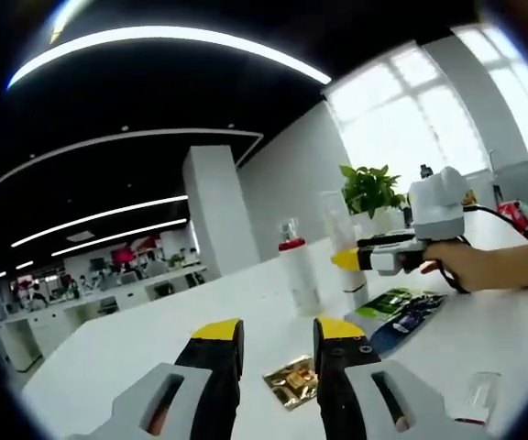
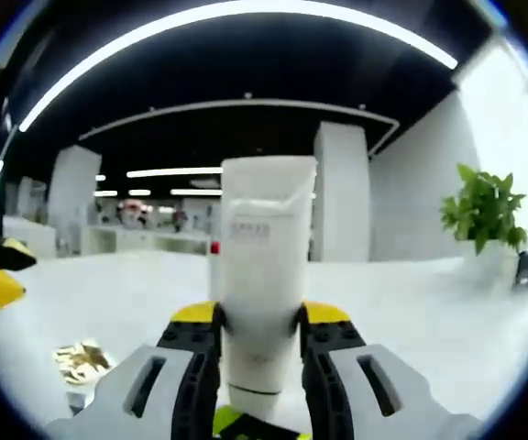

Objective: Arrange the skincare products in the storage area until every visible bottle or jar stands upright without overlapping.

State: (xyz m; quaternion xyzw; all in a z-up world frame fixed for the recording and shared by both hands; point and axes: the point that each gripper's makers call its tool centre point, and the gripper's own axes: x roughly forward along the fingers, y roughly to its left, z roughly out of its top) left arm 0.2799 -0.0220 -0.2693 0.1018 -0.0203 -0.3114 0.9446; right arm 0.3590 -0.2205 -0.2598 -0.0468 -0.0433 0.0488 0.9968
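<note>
I have the white tube (image 2: 262, 275) clamped upright in my right gripper (image 2: 262, 316), cap down on the table (image 2: 411, 302). My left gripper (image 1: 278, 335) is open, idle. The red-capped bottle (image 1: 296, 275) stands at eleven o'clock. Next I judge: release gently so the tube doesn't topple.

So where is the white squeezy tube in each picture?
Left gripper view: the white tube stands right of centre on the table, with the right gripper closed on it.
Right gripper view: the tube is dead centre, upright, clamped in that gripper.
Shared landmark: the green potted plant, behind the tube in the left gripper view and at the far right in the right gripper view.
</note>
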